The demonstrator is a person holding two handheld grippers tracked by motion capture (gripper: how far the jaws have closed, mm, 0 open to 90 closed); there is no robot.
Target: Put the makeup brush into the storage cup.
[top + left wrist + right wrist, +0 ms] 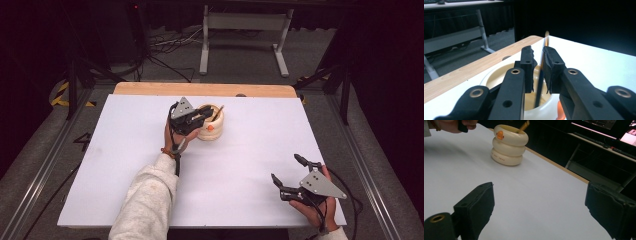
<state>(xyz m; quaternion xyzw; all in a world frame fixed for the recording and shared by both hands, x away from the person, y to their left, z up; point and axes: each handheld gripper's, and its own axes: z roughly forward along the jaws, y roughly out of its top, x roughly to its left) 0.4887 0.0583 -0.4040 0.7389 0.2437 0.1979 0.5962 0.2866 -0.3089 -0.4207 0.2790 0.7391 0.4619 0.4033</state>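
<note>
A cream ringed pot (212, 131) with an orange beak stands at the back middle of the white table; it also shows in the right gripper view (509, 145). A thin stick with a golden end (218, 113) leans out of it. My left gripper (206, 115) hovers over the pot's mouth (496, 75). Its jaws (538, 53) stand a narrow gap apart, and the stick (546, 35) runs through that gap without both pads pressing on it. My right gripper (287, 168) rests at the front right, open wide (544, 202) with nothing between its pads.
A white sheet (250, 150) covers the table, with a wooden strip (200, 89) bare along the far edge. Behind it a white desk frame (245, 22) stands on the floor among cables. Dark floor and metal rails flank both sides.
</note>
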